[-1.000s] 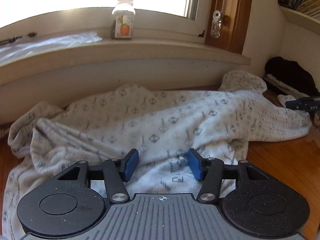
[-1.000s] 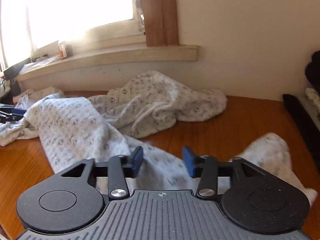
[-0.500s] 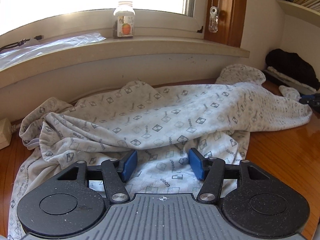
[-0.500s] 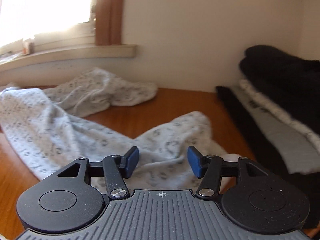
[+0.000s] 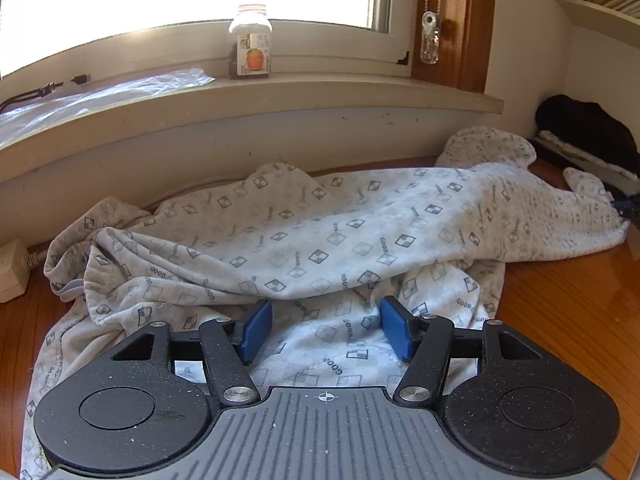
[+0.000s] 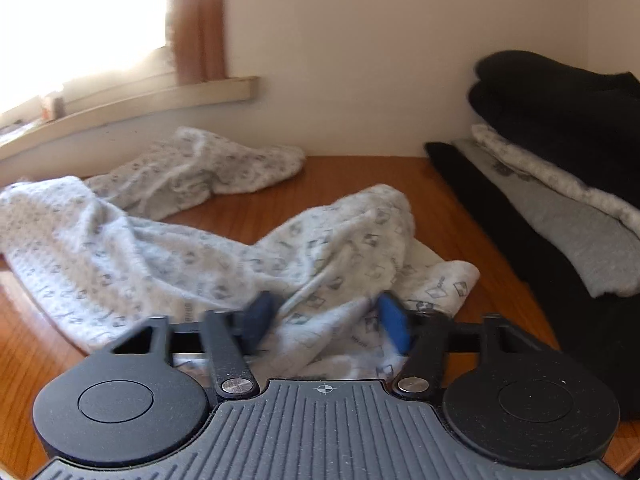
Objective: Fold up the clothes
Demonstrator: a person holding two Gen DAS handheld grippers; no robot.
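Note:
A white garment [image 5: 320, 240] with a small grey checked print lies crumpled across the wooden table [image 5: 560, 320], running from near left to far right under the windowsill. My left gripper [image 5: 326, 328] hovers low over its near edge, open, blue pads apart with flat cloth beneath them. In the right wrist view the garment's other end [image 6: 320, 248] is bunched up. My right gripper [image 6: 326, 320] is at that end with its jaws closing. A raised fold of cloth stands between the pads, which are blurred and still wide apart.
A stack of folded black, grey and white clothes [image 6: 560, 168] lies along the table's right side by the wall. A jar [image 5: 250, 42] and a plastic sheet [image 5: 100, 96] rest on the windowsill. A beige plug block [image 5: 12, 276] sits at the far left.
The right gripper swung right along the garment to its end beside the clothes stack and dropped onto a fold. The left gripper stayed put; the cloth before it shifted slightly.

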